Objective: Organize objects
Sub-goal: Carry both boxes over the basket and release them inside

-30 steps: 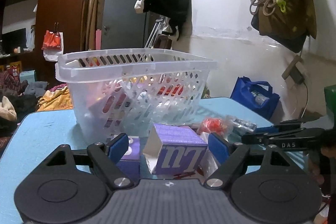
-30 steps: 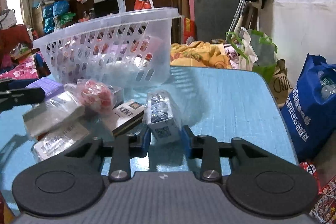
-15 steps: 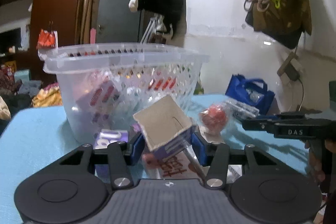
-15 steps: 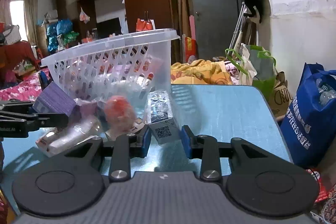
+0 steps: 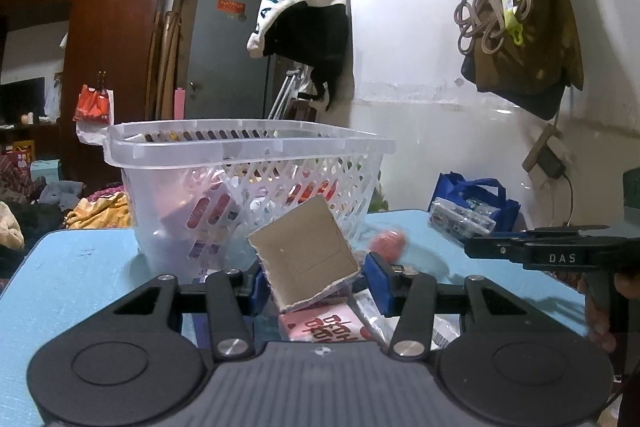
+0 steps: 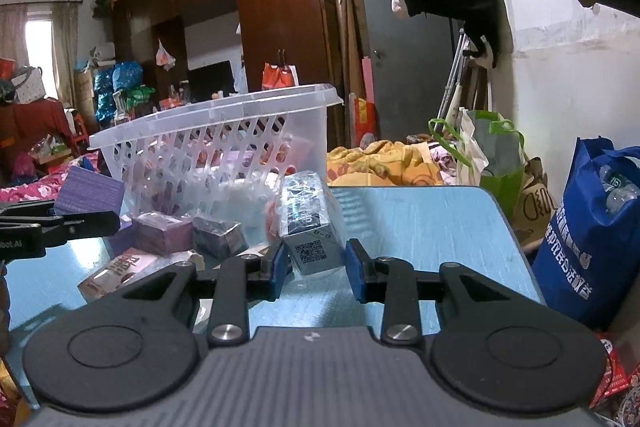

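Note:
My left gripper (image 5: 316,283) is shut on a purple carton (image 5: 306,254), tilted with its open cardboard end toward me, held above the blue table (image 5: 80,267) in front of the clear plastic basket (image 5: 248,151). The carton also shows in the right wrist view (image 6: 90,191). My right gripper (image 6: 315,269) is shut on a plastic-wrapped black and white box (image 6: 310,223), lifted off the table beside the basket (image 6: 224,115). That box also shows in the left wrist view (image 5: 462,221).
Loose items lie on the table below: a pink packet (image 5: 324,325), a red wrapped ball (image 5: 386,243), purple boxes (image 6: 164,233) and a dark box (image 6: 220,237). A blue bag (image 6: 592,239) stands off the table's right edge.
Both grippers have risen. The left one closed on the purple carton and lifted and tilted it. The right one lifted the wrapped box off the table.

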The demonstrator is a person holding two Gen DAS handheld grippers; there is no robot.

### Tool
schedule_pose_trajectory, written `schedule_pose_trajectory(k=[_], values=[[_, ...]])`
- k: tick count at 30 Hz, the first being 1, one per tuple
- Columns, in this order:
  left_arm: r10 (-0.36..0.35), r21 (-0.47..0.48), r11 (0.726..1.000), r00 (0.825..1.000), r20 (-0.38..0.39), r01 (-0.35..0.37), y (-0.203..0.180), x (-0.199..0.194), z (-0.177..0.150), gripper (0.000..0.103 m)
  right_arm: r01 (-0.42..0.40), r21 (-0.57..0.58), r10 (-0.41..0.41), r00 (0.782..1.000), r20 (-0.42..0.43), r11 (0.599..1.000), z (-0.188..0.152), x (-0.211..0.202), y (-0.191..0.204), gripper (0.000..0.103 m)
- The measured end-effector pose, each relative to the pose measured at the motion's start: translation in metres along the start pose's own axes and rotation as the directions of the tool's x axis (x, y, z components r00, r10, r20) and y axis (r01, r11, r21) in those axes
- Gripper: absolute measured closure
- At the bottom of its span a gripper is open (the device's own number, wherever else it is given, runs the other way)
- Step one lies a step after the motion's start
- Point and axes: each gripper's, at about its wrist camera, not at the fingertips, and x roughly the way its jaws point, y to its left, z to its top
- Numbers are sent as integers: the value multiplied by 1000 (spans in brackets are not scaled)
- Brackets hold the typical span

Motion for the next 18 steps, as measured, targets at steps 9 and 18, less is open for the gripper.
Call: schedule_pose_trajectory(k=[9,18], values=[[2,0,1000,1000,23,-2,1,-4,-1,50,-5,9,4,999,46,1000,-1,-6,-1,68],[3,-35,999,988,153,2,14,-30,45,50,-66,-5,66,985,159,998,26,-29,15,68]])
